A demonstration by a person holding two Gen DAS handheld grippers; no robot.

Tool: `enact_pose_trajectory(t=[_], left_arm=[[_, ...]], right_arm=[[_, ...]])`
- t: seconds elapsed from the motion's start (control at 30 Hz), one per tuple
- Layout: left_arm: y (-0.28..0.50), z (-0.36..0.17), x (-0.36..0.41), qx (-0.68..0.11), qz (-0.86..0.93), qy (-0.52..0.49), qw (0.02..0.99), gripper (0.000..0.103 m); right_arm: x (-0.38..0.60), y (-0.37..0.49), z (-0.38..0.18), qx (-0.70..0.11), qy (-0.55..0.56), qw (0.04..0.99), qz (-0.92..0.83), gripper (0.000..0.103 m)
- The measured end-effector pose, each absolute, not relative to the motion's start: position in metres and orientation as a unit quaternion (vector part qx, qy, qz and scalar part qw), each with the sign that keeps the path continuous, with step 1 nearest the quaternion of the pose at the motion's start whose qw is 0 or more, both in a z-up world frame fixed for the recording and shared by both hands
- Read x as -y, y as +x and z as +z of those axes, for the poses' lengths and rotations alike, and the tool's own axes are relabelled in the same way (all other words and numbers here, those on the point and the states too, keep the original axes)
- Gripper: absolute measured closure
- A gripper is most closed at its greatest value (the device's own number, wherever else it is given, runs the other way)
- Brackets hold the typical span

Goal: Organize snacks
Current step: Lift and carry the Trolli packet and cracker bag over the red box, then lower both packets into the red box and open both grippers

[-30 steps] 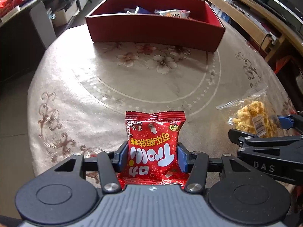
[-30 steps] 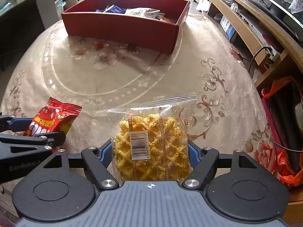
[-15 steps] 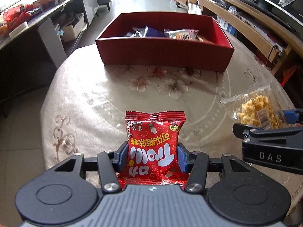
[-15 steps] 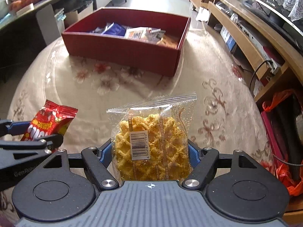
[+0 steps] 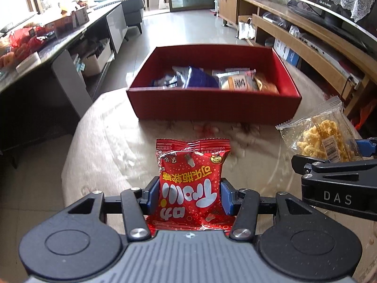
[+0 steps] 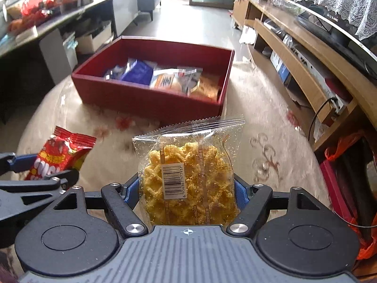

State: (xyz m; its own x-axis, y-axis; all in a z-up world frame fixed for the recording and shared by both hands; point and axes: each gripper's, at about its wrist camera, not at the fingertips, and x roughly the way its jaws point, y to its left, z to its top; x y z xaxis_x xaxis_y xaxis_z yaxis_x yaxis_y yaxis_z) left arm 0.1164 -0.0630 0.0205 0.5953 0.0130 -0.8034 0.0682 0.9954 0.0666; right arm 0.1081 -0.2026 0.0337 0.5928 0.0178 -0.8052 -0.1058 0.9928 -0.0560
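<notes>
Carrying a red candy packet (image 5: 190, 184) in the left gripper (image 5: 188, 197) and a clear yellow-snack bag (image 6: 188, 176) in the right gripper (image 6: 186, 194) (both clamped at the sides, raised over the table (image 5: 99, 141) short of the red box (image 5: 212, 106)), risking slippery film sliding loose before release.

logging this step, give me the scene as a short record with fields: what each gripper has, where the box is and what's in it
left gripper: shut on red candy packet, held off the table
right gripper: shut on clear bag of yellow snacks, held off the table
red box: on the patterned tablecloth, ahead of both grippers, open top
box contents: several wrapped snacks, one blue packet
packets in hand: not yet in the box
</notes>
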Motion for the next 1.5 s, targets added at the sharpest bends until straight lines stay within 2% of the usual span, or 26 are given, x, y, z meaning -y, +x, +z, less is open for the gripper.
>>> enact_pose_trajectory(t=[0.77,1.5], left_arm=[[0.203,0.057,0.065,-0.401,0.001,0.029,0.916,0.055],[0.285,0.041,0.069,-0.396,0.026,0.027,0.917,0.055]], right_arm=[[0.208,0.183,0.06,-0.407,0.002,0.913,0.023,0.023],[0.21,0.249,0.038,-0.402,0.03,0.915,0.021,0.023]])
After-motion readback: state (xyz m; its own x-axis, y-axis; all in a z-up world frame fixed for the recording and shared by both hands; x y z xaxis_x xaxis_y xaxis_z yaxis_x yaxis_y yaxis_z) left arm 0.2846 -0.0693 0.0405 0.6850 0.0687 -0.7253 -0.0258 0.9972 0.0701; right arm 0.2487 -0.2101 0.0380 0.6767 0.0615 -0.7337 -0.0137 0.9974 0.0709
